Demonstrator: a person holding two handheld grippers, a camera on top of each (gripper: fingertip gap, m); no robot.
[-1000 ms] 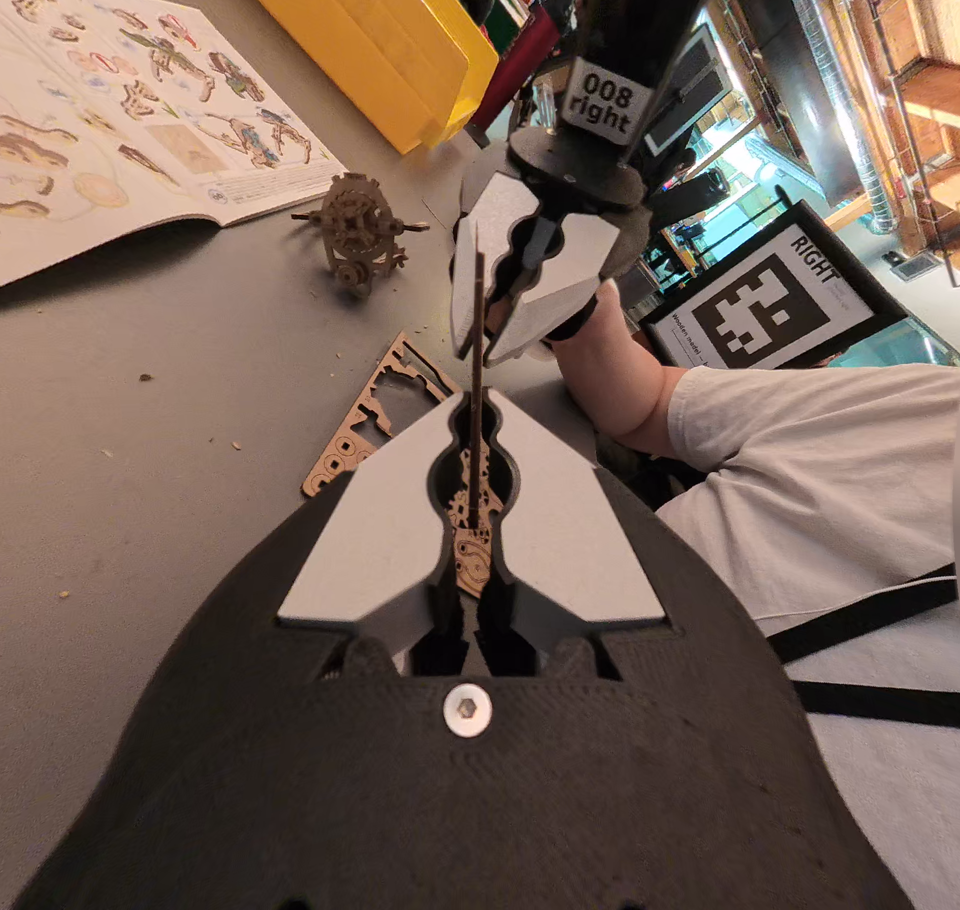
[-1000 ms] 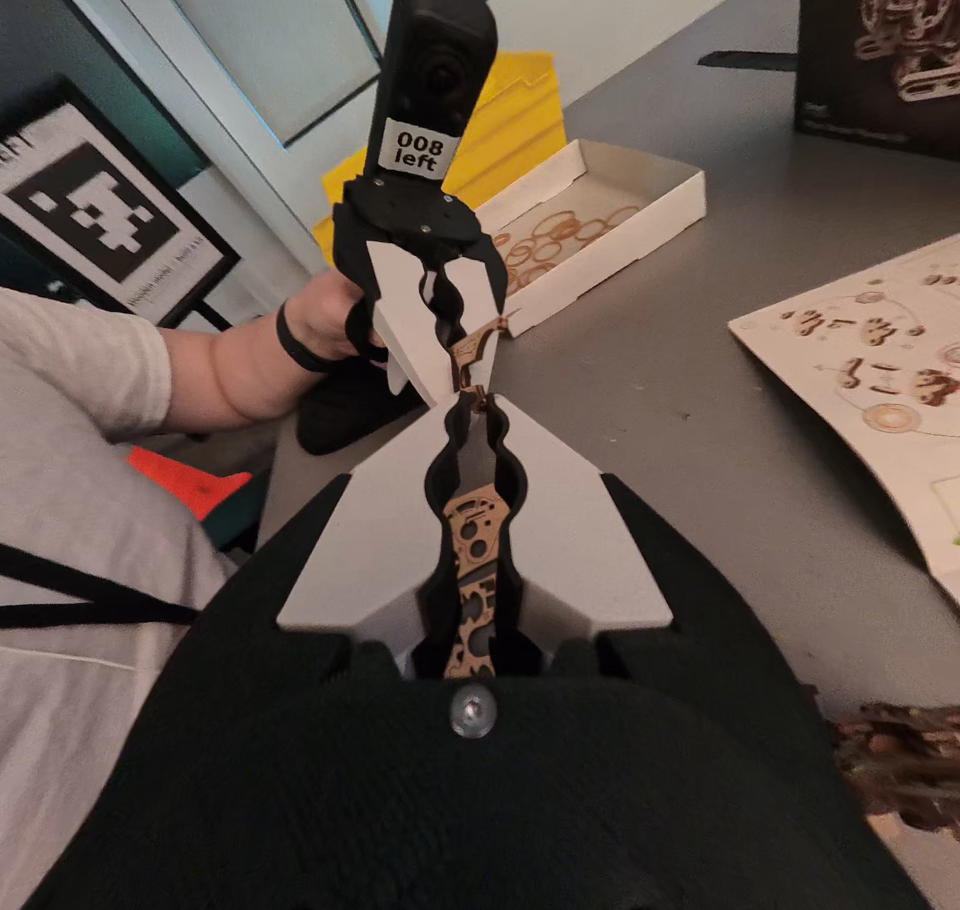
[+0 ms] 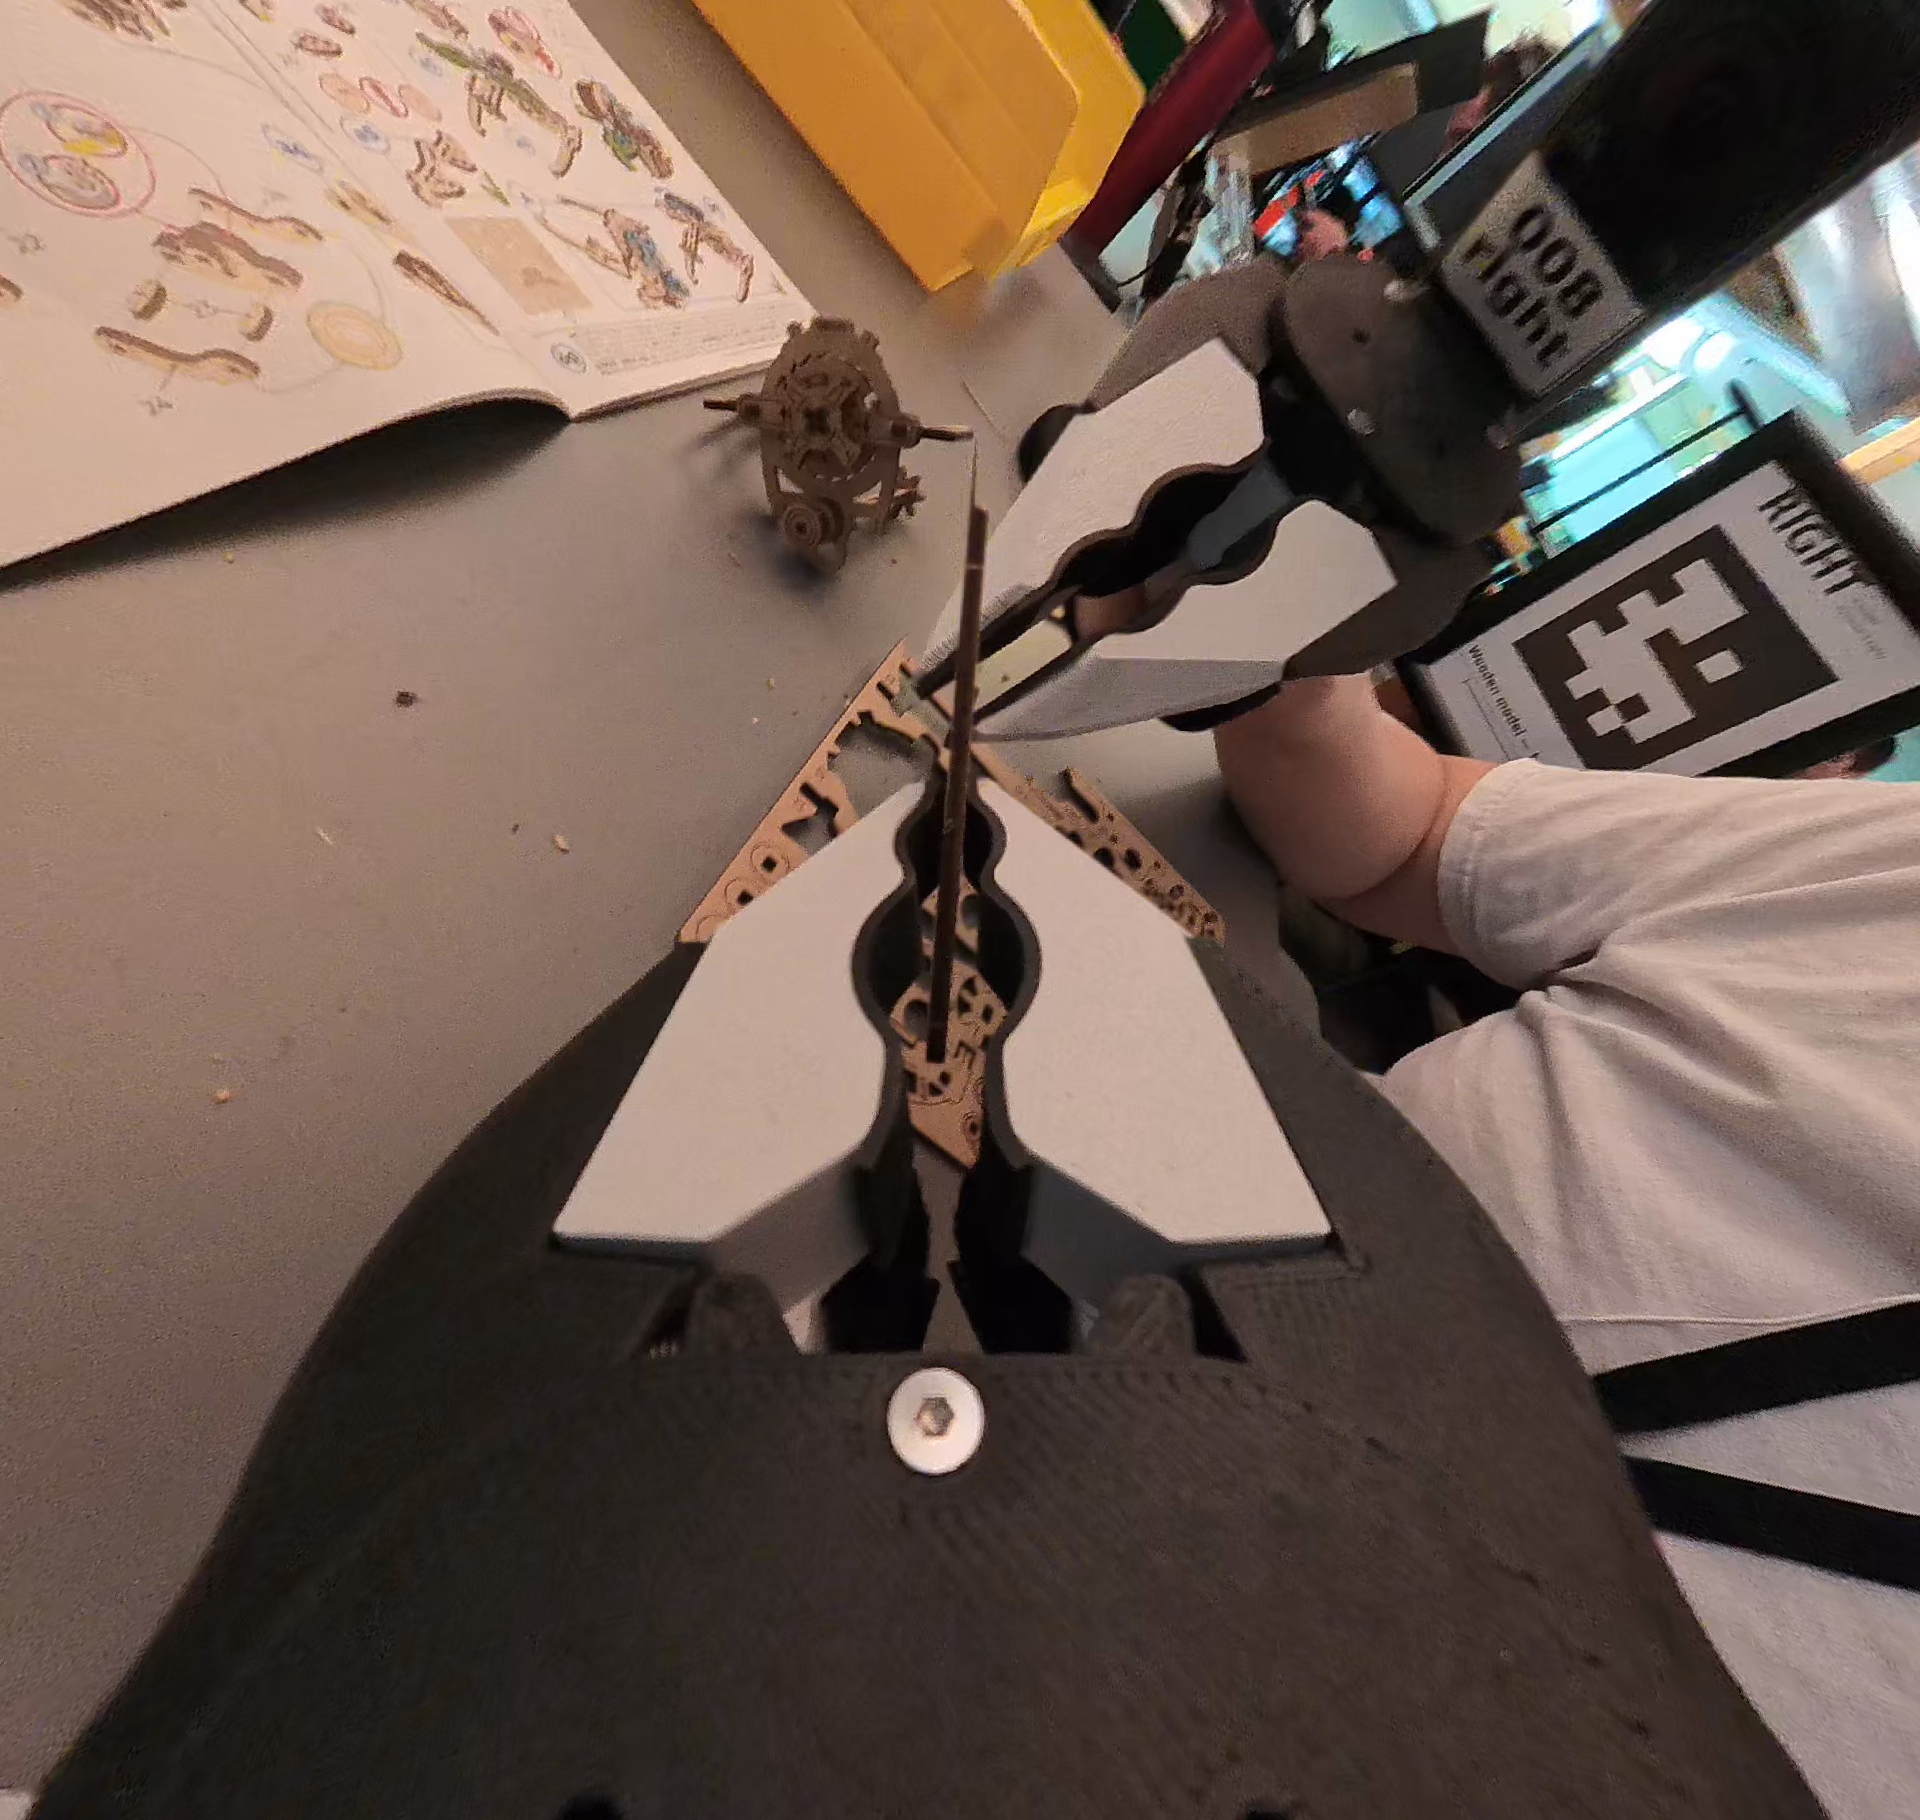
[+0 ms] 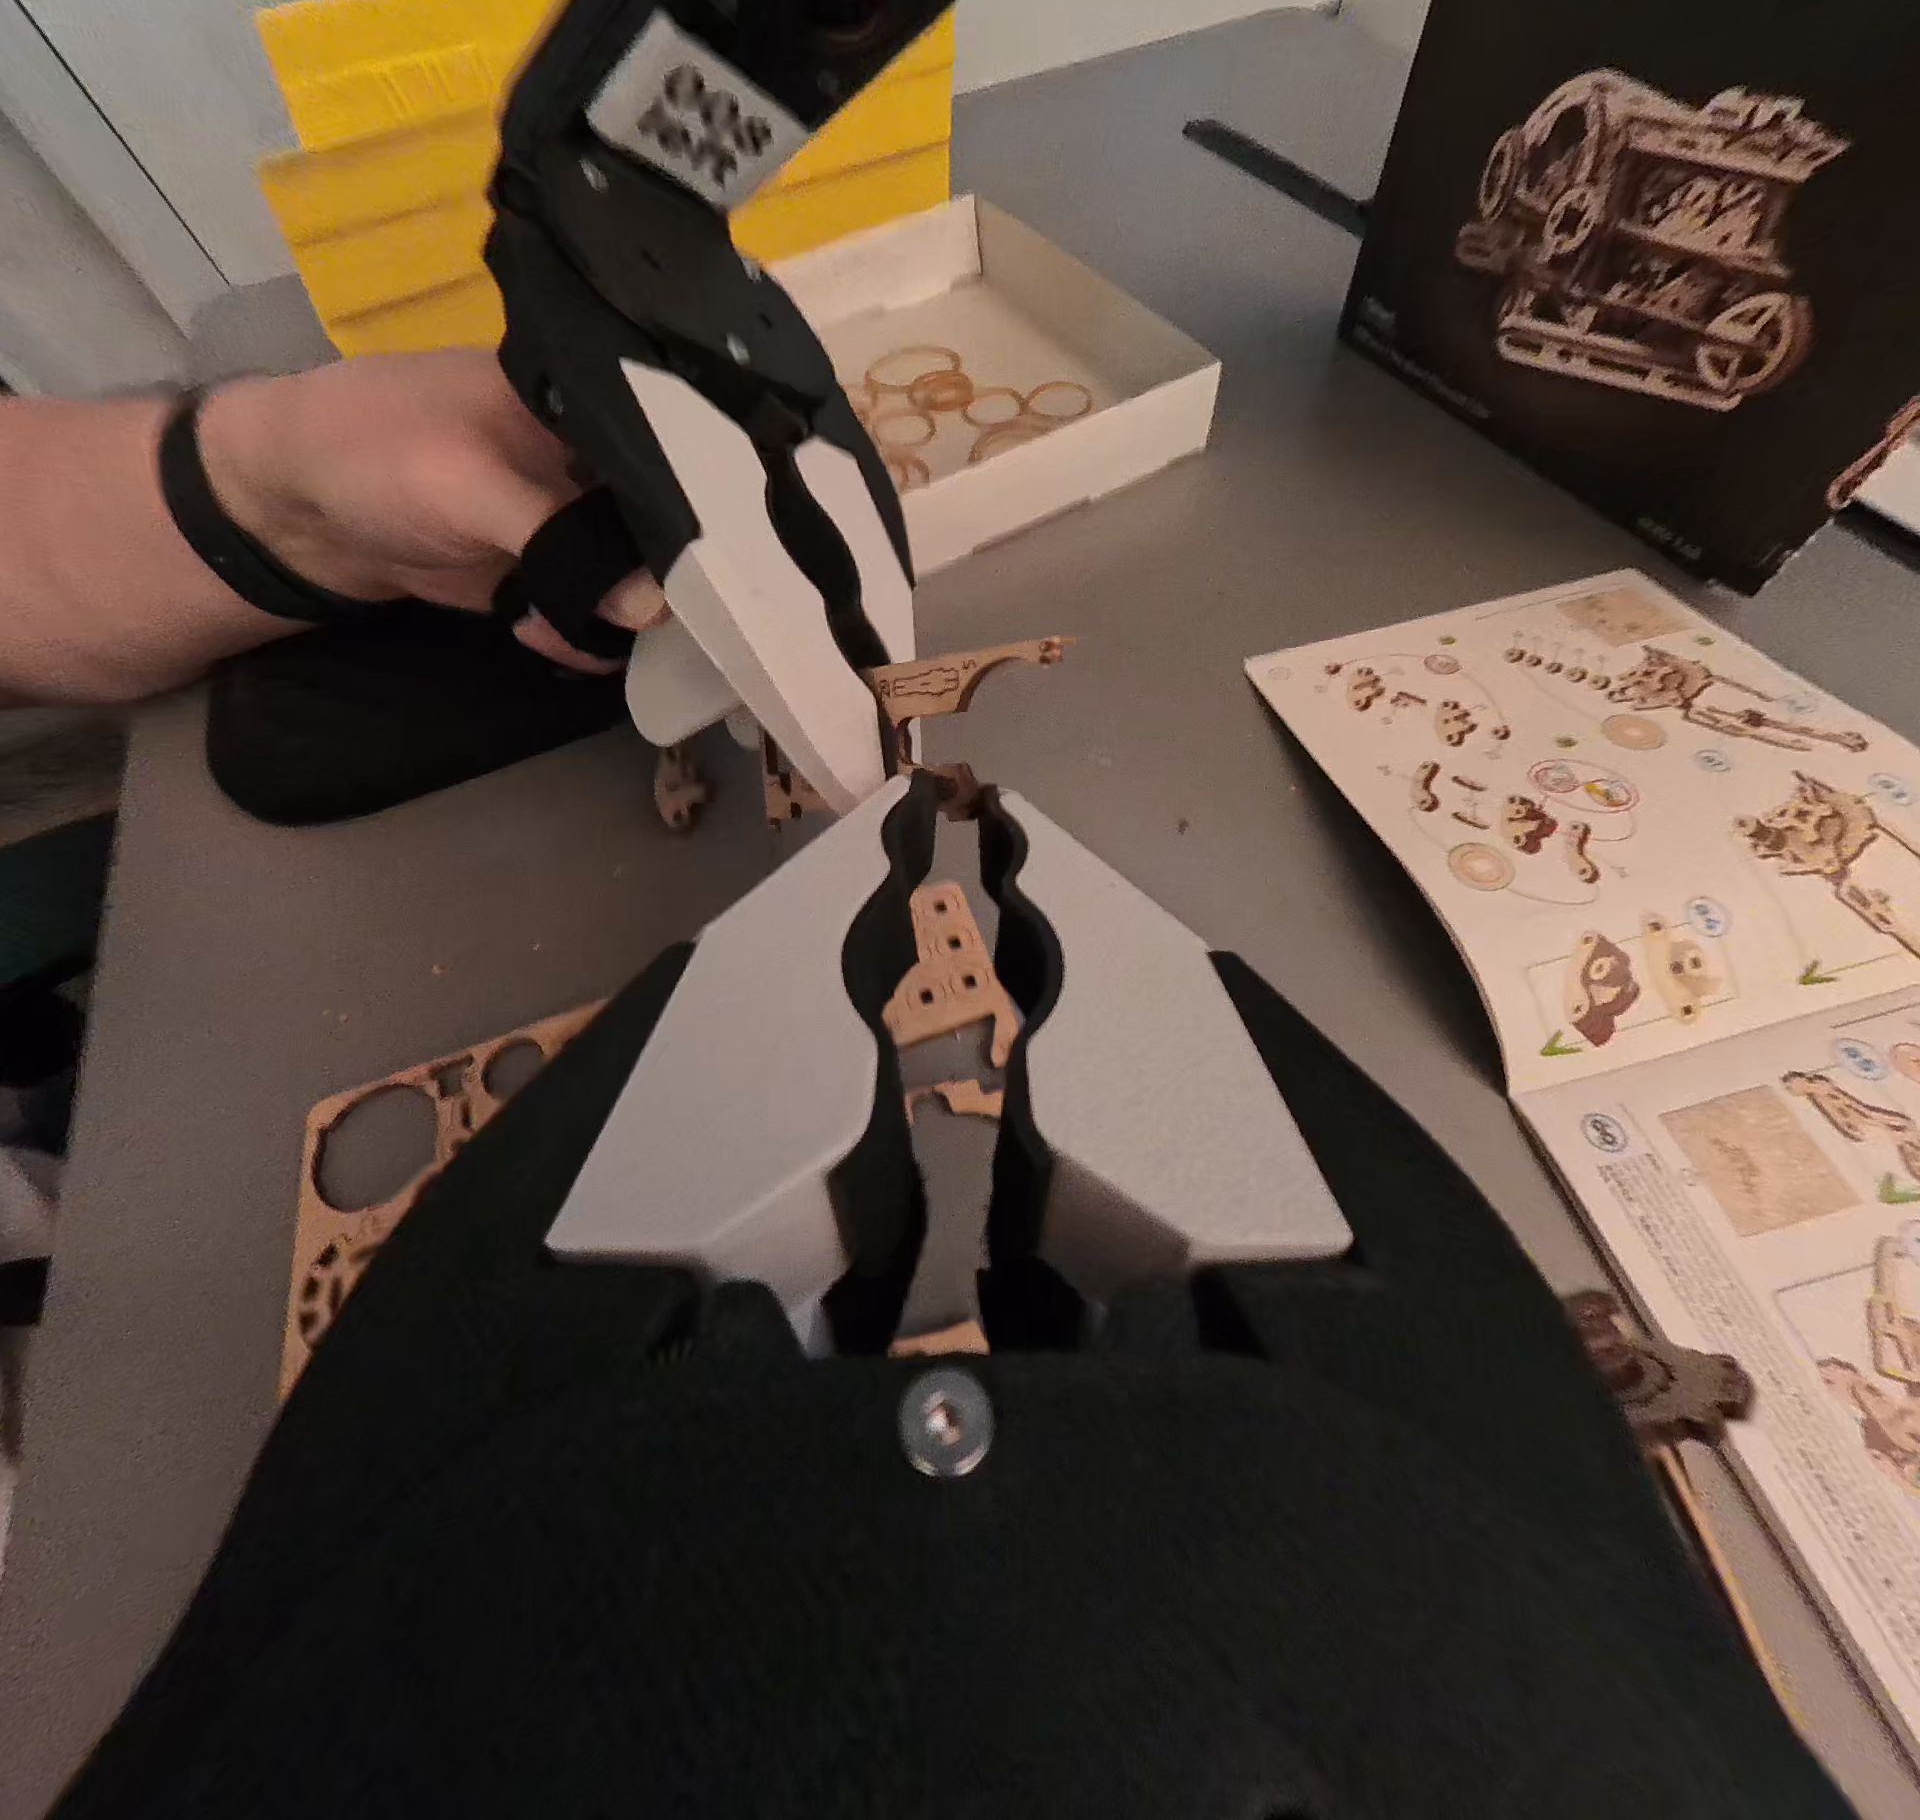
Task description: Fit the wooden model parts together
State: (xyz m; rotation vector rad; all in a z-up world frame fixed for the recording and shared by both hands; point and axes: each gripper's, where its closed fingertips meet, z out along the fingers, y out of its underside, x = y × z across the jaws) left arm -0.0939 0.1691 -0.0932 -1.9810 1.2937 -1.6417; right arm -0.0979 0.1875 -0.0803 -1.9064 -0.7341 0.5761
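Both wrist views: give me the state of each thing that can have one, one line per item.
Left tongs: shut on a thin flat wooden piece, seen edge-on.
Right tongs: shut on a small wooden part at the tips.
Instruction booklet: open, flat on the table.
White box: open, holding rings.
Gear subassembly: assembled, standing on the table, untouched.
Punched-out wooden sheet: flat on the table, holes empty.

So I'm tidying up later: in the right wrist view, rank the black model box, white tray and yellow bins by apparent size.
1. Black model box
2. Yellow bins, partly hidden
3. White tray

Box and bins look close; distance makes it unsure.
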